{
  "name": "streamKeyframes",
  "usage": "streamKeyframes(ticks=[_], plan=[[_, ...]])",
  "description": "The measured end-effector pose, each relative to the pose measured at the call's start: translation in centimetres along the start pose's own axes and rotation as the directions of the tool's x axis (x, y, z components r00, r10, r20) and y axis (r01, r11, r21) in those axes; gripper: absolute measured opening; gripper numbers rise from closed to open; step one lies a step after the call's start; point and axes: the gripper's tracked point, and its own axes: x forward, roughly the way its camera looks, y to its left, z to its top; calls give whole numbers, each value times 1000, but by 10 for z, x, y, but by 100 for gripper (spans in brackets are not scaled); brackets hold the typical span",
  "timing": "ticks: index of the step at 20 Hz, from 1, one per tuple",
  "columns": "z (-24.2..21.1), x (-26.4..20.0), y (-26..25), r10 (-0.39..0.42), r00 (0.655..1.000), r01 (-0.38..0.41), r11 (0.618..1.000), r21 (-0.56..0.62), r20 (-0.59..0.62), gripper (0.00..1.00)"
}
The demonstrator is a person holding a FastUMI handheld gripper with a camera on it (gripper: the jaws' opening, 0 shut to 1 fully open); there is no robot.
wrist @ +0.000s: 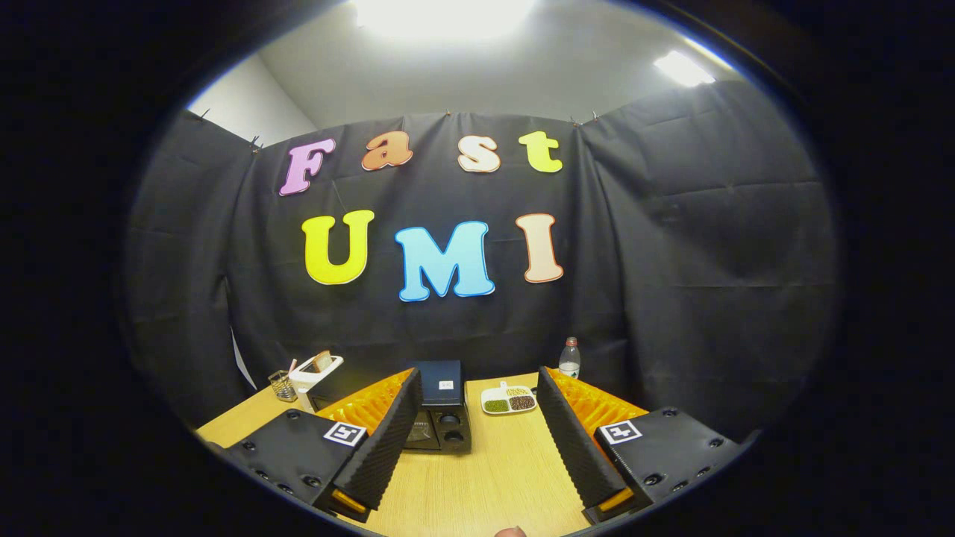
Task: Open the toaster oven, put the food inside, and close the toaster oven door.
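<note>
my cam rode the gripper (477, 440), looked forward along its wide-apart fingers, level over the table (492, 485), toaster oven (439, 418) well ahead.

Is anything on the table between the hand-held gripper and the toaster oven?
Nothing visible. The hand-held gripper is open over bare table, with the toaster oven beyond its fingers. The divided food dish sits beside the oven, clear of the path.

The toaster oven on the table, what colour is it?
Black, seen in the gripper view: the toaster oven stands beyond the open tongs, door closed.
</note>
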Motion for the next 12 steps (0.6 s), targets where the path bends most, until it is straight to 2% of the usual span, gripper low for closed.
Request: streamKeyframes(ticks=[3,7,12], plan=[[6,-1,-9,-9,1000,8,1000,29,15,98],[7,0,-21,-30,999,30,999,13,30,97],[12,2,-16,-13,999,13,1000,12,36,98]])
